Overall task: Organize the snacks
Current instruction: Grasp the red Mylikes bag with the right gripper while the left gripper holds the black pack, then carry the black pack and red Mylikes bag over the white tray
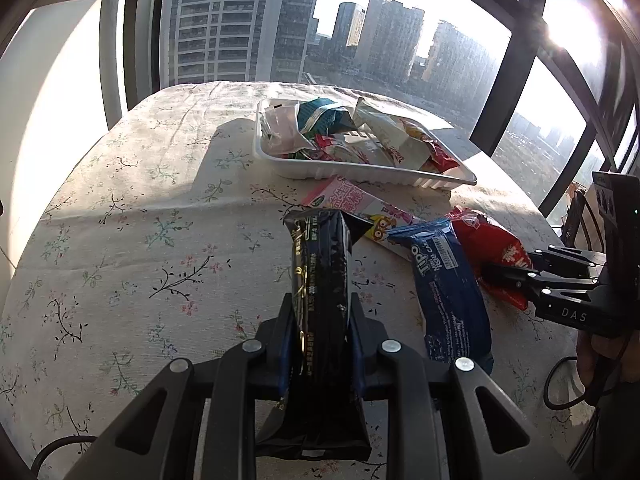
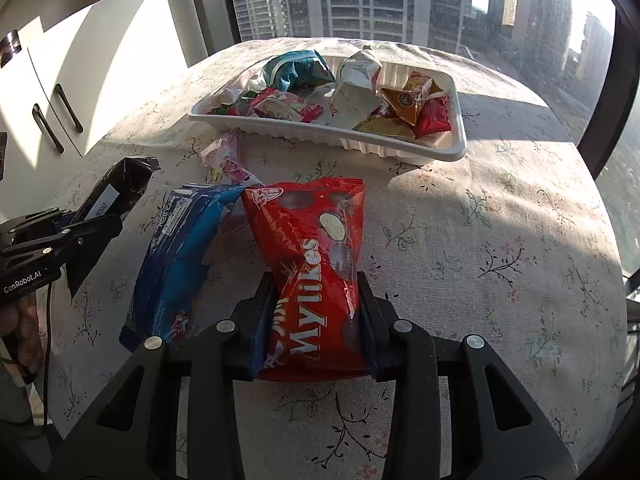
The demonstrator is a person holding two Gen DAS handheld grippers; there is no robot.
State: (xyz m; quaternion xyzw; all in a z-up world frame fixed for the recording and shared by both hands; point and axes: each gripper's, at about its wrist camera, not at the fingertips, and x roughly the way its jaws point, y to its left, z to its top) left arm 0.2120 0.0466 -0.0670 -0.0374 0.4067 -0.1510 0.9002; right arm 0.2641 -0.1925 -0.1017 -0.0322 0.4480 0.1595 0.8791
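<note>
My left gripper (image 1: pixel 320 300) is shut on a black snack packet (image 1: pixel 320 256), held lengthwise above the flowered tablecloth; the right wrist view shows this gripper (image 2: pixel 92 232) and packet (image 2: pixel 124 188) at the left. My right gripper (image 2: pixel 316 280) is shut on a red Myjikes packet (image 2: pixel 316 220), its fingers pressing both sides. The left wrist view has that gripper (image 1: pixel 504 276) and red packet (image 1: pixel 488 244) at the right. A blue Tipo packet (image 1: pixel 448 292) (image 2: pixel 184 248) lies between the two grippers. Behind it lies a pink packet (image 1: pixel 352 204) (image 2: pixel 226 160).
A white tray (image 1: pixel 360 174) (image 2: pixel 320 134) full of several mixed snack packets sits at the far side of the round table. Large windows stand behind it. White cabinet doors (image 2: pixel 52 112) are at the left. A black cable (image 1: pixel 560 384) hangs by the person's hand.
</note>
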